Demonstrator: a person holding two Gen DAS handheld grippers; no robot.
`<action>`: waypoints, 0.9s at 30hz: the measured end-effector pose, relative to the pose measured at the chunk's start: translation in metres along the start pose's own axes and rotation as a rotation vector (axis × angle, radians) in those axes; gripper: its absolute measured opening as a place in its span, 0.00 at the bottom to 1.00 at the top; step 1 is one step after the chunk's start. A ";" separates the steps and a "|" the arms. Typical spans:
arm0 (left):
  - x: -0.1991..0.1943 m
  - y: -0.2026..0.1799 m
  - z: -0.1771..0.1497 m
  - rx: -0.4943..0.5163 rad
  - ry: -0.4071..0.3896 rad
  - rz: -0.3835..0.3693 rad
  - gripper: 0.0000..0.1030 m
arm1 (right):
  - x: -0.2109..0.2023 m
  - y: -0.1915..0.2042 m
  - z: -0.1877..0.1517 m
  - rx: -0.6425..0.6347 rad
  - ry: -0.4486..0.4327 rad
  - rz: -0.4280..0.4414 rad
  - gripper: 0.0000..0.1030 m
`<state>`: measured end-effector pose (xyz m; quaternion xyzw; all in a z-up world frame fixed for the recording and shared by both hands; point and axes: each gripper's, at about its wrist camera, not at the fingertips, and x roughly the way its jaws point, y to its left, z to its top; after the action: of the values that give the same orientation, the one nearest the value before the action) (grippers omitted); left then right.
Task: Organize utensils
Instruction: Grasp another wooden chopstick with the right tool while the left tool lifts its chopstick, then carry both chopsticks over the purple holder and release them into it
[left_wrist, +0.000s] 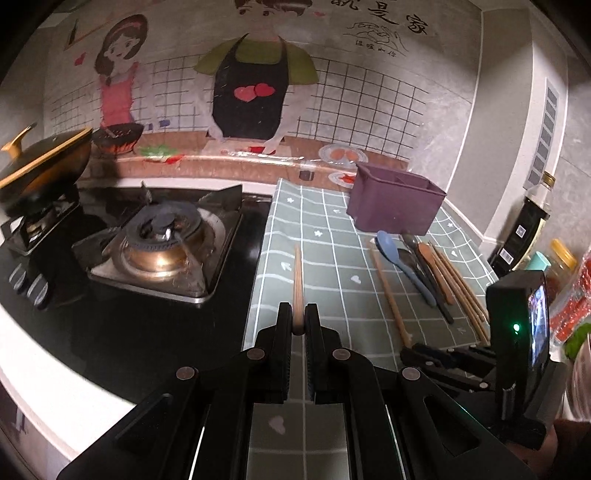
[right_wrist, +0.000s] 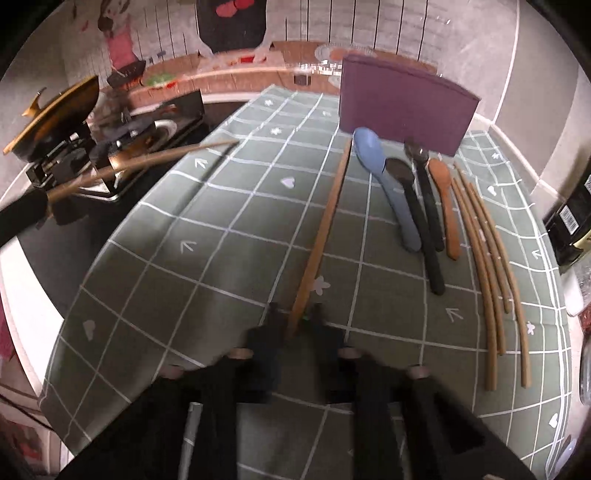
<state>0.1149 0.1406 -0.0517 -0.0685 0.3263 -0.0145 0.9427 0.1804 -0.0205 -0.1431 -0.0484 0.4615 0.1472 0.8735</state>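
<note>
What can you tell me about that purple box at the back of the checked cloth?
The purple box is a rectangular, open-topped bin of matte plastic by its look, with a divider inside splitting it into compartments. It stands upright on the green checked cloth, near the wall and beyond the row of spoons and chopsticks. No utensil shows above its rim. The blue spoon lies with its bowl at the box's base; whether they touch is unclear.

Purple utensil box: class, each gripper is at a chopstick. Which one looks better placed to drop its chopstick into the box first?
Probably the left gripper: its chopstick is gripped and lifted. The right gripper is only closing on a chopstick on the cloth. The purple box is open-topped.
</note>
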 end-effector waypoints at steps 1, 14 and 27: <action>0.002 0.002 0.005 0.011 0.000 -0.012 0.07 | -0.001 -0.001 0.002 0.001 0.000 -0.001 0.09; 0.008 0.009 0.068 0.099 -0.008 -0.120 0.07 | -0.075 -0.032 0.053 0.068 -0.087 -0.087 0.06; -0.007 -0.043 0.171 0.128 -0.134 -0.187 0.07 | -0.157 -0.093 0.149 0.049 -0.326 -0.073 0.06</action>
<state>0.2155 0.1189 0.0915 -0.0391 0.2534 -0.1186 0.9593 0.2435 -0.1096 0.0653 -0.0194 0.3150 0.1101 0.9425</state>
